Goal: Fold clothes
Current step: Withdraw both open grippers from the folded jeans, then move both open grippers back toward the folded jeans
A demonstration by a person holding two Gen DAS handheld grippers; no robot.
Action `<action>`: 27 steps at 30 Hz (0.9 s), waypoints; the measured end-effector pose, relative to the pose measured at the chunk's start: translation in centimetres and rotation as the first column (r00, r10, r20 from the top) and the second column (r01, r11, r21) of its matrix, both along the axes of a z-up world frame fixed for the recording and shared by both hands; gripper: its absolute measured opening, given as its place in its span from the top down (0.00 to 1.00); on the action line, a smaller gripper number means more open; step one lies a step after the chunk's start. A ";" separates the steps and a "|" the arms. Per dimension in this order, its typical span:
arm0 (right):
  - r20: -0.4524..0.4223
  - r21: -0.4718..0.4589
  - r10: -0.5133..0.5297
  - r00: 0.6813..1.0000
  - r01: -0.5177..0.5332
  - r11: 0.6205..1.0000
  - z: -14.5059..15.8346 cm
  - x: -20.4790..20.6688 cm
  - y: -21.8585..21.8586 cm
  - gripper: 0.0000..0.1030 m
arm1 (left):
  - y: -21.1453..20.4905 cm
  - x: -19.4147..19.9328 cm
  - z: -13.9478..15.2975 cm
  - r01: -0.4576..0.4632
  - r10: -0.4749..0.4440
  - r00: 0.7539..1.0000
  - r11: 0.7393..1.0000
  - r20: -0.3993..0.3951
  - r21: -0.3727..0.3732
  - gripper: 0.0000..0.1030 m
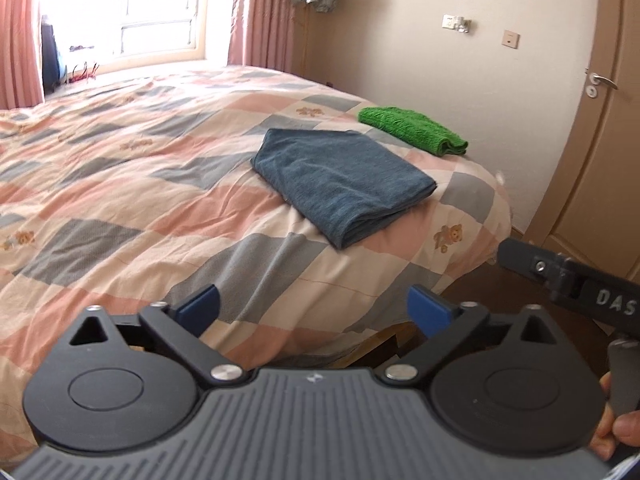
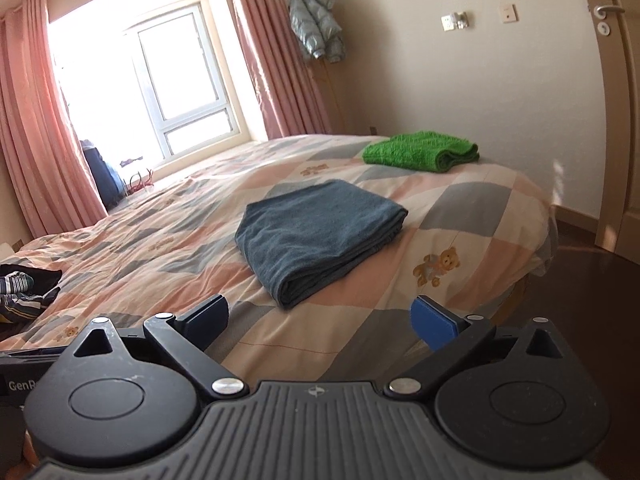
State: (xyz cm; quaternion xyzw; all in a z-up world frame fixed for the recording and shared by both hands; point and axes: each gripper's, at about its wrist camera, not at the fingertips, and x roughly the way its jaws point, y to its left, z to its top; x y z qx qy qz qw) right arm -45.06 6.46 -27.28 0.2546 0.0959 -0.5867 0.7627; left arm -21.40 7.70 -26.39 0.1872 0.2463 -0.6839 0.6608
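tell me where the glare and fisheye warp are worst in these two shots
Left wrist view: the window is blown out to white, and the door bows at the right edge. Right wrist view: the window glares just as hard, and the curtains curve with the lens. In both, the blue towel and green towel stay sharp and evenly lit.

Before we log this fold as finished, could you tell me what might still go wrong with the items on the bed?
1. The folded blue towel lies near the corner of the bed, on quilt that slopes away; a nudge might slide it off.
2. The green towel sits close to the far edge, so it could drop too.
3. The striped garment is bunched and looks unfolded; both tools, left and right, are open and empty, so it could be overlooked.
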 end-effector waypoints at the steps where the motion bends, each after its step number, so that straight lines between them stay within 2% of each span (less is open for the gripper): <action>1: 0.002 -0.011 -0.005 1.000 0.005 1.000 0.3 -0.2 0.5 0.02 | 0.1 -0.3 0.1 0.006 -0.006 1.000 1.000 0.008 -0.006 0.01; 8: -0.016 -0.056 -0.068 0.998 0.067 0.996 1.8 -2.3 3.8 0.00 | 0.1 -1.5 0.3 0.030 -0.029 0.999 0.999 0.029 -0.039 0.01; 13: -0.005 -0.031 -0.093 0.996 0.093 0.995 1.1 -3.8 4.4 0.00 | -0.7 -1.5 -0.5 0.048 -0.047 0.998 0.999 0.039 -0.013 0.01; 20: 0.051 0.033 -0.102 0.993 0.101 0.994 -1.1 -5.3 2.1 0.00 | -2.8 -0.8 -2.0 0.006 -0.008 0.999 0.998 0.039 0.066 0.01; 24: 0.061 0.087 -0.057 0.997 0.052 0.995 -3.0 -4.8 -0.9 0.00 | -4.5 0.3 -3.7 -0.033 0.031 0.999 0.991 0.024 0.132 0.01; 27: 0.054 0.145 -0.019 0.998 0.011 0.989 -5.1 -4.2 -3.3 0.00 | -6.4 1.2 -4.9 -0.059 0.063 0.998 0.983 -0.018 0.174 0.01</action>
